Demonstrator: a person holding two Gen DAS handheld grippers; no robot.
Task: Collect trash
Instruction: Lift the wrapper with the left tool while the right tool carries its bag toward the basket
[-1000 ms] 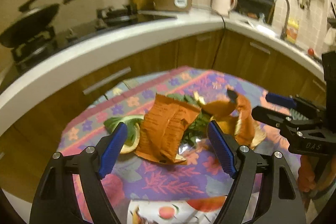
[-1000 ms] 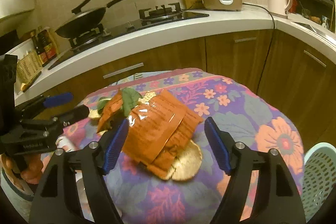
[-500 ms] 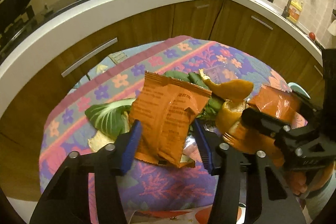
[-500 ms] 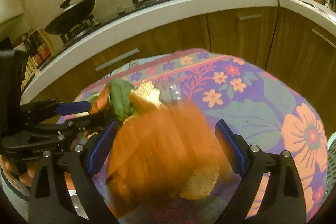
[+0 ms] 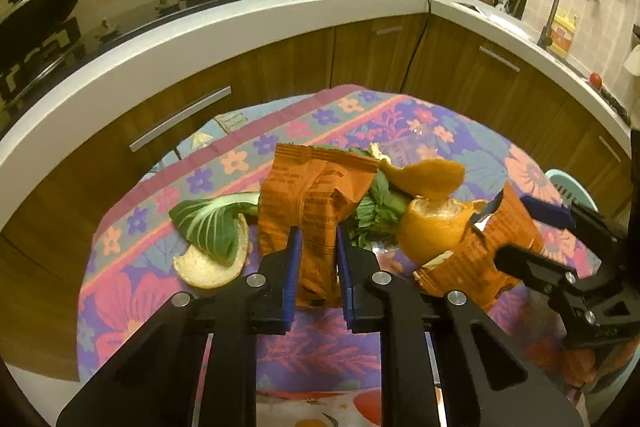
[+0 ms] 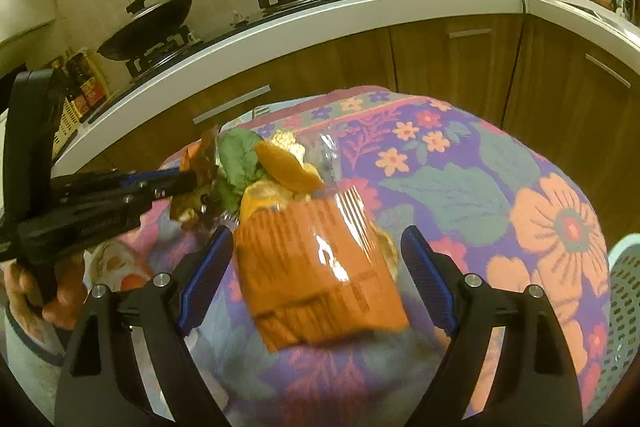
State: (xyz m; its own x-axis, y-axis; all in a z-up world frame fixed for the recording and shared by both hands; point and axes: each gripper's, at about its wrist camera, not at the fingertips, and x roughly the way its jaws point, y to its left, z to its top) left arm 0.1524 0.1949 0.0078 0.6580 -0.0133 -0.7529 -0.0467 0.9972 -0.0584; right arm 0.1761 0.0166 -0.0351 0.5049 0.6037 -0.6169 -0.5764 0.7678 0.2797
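Snack wrapper point(image 6: 320, 267): glossy orange foil-plastic, creased. Tablecloth point(image 6: 480, 187): matt printed cloth. Gripper pads point(image 5: 290, 267): blue ribbed plastic on matt black frames. Cabinets point(image 5: 360, 55): smooth wood. Basket point(image 6: 624, 307): perforated plastic.

2 orange wrappers point(image 5: 316, 203), 1 bread slice point(image 5: 212, 263).
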